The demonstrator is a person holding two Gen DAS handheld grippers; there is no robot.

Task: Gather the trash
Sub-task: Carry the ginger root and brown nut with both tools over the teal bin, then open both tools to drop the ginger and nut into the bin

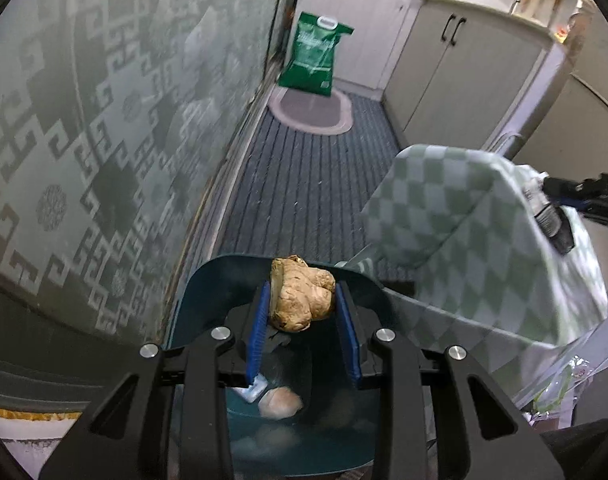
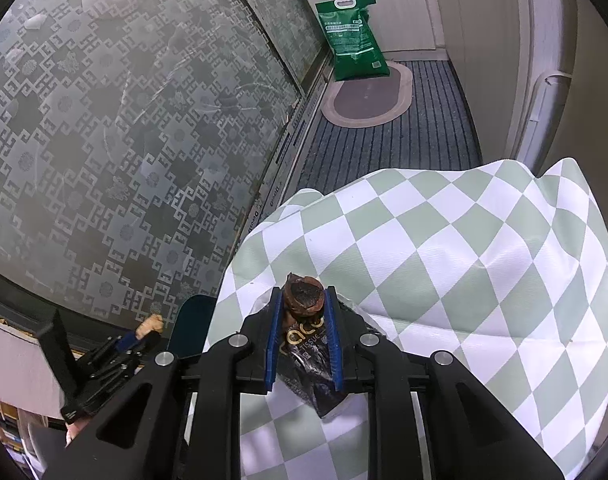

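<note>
The left gripper (image 1: 302, 304), tilted down over a dark teal bin (image 1: 207, 280), clenches a ginger root (image 1: 301, 298); the right gripper (image 2: 302, 312), above the checkered tablecloth (image 2: 444, 264), grips a dark rotten fruit (image 2: 305, 294) near a black tissue packet (image 2: 308, 372).

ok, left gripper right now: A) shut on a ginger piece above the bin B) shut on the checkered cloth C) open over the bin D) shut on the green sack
A: the left gripper has its blue fingers clamped on the ginger piece, directly above the dark teal bin.
</note>
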